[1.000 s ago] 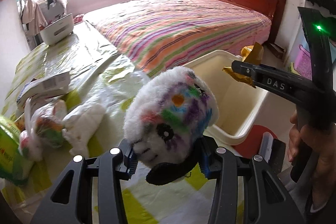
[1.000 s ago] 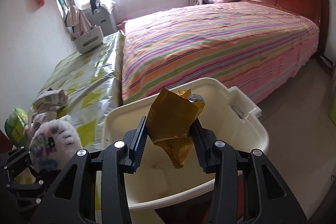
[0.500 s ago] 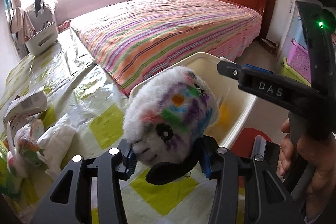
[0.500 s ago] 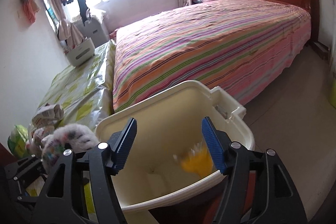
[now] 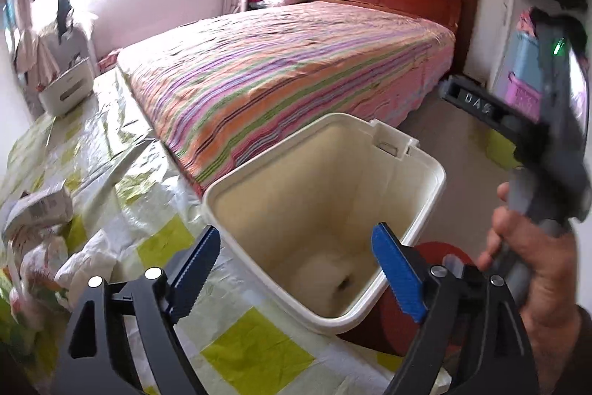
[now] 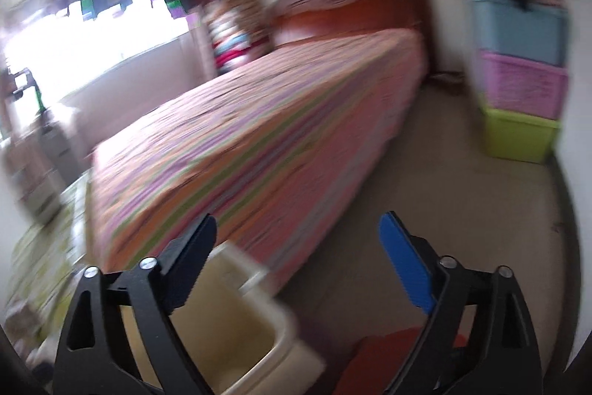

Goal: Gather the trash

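Note:
A cream plastic bin (image 5: 403, 150) stands beside the table, straight below my left gripper (image 5: 299, 250). That gripper's jaws are opening, with nothing between them. A white plush toy (image 5: 325, 280), blurred, lies low inside the bin. The right gripper (image 6: 296, 243) has its jaws opening too and holds nothing; in the left wrist view it shows at the right (image 5: 492, 113), held by a hand (image 5: 532, 265). In the blurred right wrist view, the bin's corner (image 6: 259, 284) sits at the lower left. More trash stays on the table: a crumpled white tissue (image 5: 88, 261), a small bag (image 5: 33, 276) and a carton (image 5: 40, 210).
The table wears a yellow-green checked plastic cover (image 5: 255, 354). A bed with a striped cover (image 5: 281, 69) runs behind the bin. A red stool (image 5: 433, 258) stands under the bin's right side. Stacked coloured crates (image 6: 518, 80) line the right wall. A white basket (image 5: 66, 87) sits far left.
Both grippers went from shut to wide. The yellow wrapper dropped from the right one into the bin, then the plush toy fell from the left. The right gripper swung right, away from the bin.

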`<state>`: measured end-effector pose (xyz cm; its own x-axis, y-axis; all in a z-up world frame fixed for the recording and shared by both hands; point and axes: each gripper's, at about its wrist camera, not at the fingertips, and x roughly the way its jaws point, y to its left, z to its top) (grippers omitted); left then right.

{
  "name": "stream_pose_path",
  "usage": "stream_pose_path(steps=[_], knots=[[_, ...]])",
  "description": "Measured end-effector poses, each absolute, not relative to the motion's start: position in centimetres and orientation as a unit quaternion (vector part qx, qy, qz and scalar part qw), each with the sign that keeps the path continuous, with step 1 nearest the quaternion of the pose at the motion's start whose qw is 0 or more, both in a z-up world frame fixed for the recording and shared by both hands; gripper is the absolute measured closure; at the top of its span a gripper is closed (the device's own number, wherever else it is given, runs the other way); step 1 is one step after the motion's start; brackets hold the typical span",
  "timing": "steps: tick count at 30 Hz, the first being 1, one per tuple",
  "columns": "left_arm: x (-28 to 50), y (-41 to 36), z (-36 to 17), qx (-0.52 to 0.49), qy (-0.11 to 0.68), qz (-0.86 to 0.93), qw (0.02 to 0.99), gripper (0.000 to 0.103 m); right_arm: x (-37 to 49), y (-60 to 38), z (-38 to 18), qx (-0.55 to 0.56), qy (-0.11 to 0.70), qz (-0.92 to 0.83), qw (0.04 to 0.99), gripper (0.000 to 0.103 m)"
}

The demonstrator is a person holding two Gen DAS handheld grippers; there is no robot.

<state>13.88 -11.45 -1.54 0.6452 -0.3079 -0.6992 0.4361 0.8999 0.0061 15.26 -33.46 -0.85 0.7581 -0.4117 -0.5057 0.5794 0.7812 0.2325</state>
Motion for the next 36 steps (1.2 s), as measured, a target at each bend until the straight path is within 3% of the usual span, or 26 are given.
stream_pose_path(steps=[6, 15, 21, 31, 36], knots=[[12.5, -7.8, 0.1, 0.054, 0.358, -0.179, 0.915, 0.021, 18.5, -34.2, -4.0, 0.192, 0.25, -0.377, 0.871, 0.012], [8.5, -1.4, 0.6, 0.02, 0.341, -0.129, 0.931, 0.021, 19.9, -32.3, -5.6, 0.165, 0.22, -0.477, 0.835, 0.012], [7.7, 0.2, 0.8, 0.019, 0.333, -0.13, 0.934, 0.021, 19.9, -33.6, -6.5, 0.21, 0.264, -0.498, 0.799, 0.012], [7.4, 1.9, 1.2, 0.014, 0.319, -0.124, 0.939, 0.021, 17.5, -35.0, -4.6, 0.212, 0.255, -0.51, 0.794, 0.017], [7.3, 1.9, 0.9, 0.015, 0.322, -0.13, 0.938, 0.021, 15.3, -35.9, -6.8, 0.243, 0.286, -0.501, 0.78, 0.016]])
